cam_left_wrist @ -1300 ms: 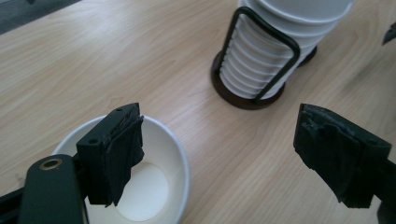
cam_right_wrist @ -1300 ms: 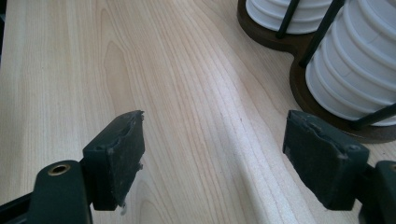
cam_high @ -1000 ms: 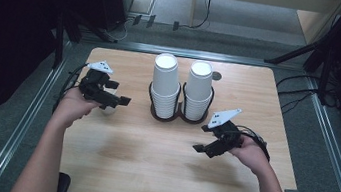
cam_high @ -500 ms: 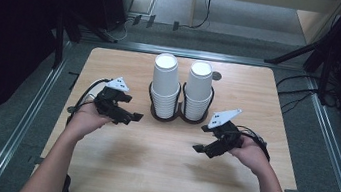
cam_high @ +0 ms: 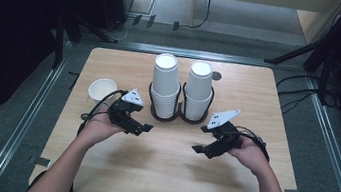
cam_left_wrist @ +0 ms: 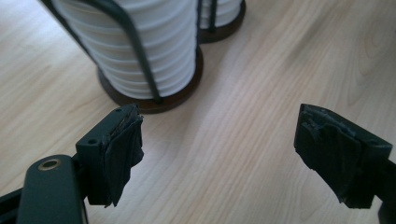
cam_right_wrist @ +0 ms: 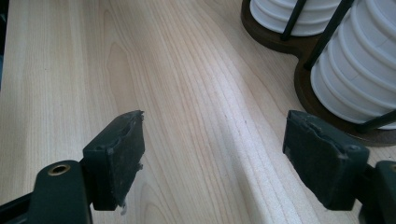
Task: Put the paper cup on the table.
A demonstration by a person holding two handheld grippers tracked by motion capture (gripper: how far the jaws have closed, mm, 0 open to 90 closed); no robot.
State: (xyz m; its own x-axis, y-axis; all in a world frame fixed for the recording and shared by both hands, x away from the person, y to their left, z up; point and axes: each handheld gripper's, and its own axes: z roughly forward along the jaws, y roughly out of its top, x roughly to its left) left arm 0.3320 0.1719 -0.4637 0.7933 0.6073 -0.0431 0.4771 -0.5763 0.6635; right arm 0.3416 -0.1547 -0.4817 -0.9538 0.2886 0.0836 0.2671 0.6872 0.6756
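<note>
A lone paper cup (cam_high: 101,89) stands on the table (cam_high: 157,175) just behind my left tongs (cam_high: 139,128). The two cup stacks (cam_high: 166,83) in their black holder (cam_high: 179,119) lie between and beyond my left and right tongs (cam_high: 200,149). Both tongs gape open, empty, nothing blocking them.

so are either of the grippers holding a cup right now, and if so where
No, nothing is held. The left gripper and right gripper both have open jaws with only bare table between them.

Bare table (cam_high: 158,170) between tools; cup stacks (cam_high: 182,90) just beyond
</note>
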